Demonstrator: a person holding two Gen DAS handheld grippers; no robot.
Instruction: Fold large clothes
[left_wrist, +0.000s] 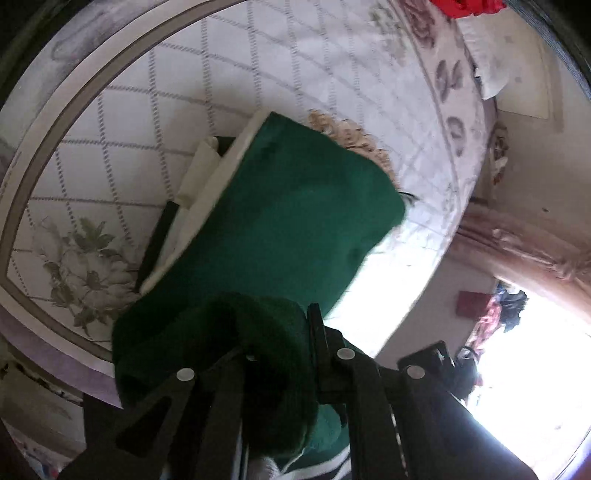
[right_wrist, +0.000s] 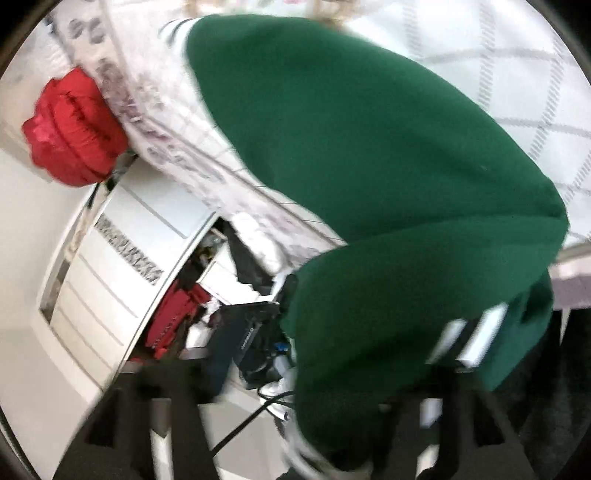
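Note:
A large dark green garment with white-striped trim hangs lifted above a bed with a white quilted cover. My left gripper is shut on a bunched green part of it, and cloth wraps over the black fingers. In the right wrist view the same green garment fills the frame and drapes down over my right gripper. That gripper looks shut on the cloth near the striped hem, though blur and fabric hide the tips.
A red padded item lies at the bed's edge. Beside the bed stand a white cabinet, a black box and red clutter. A bright window and curtain are on the other side.

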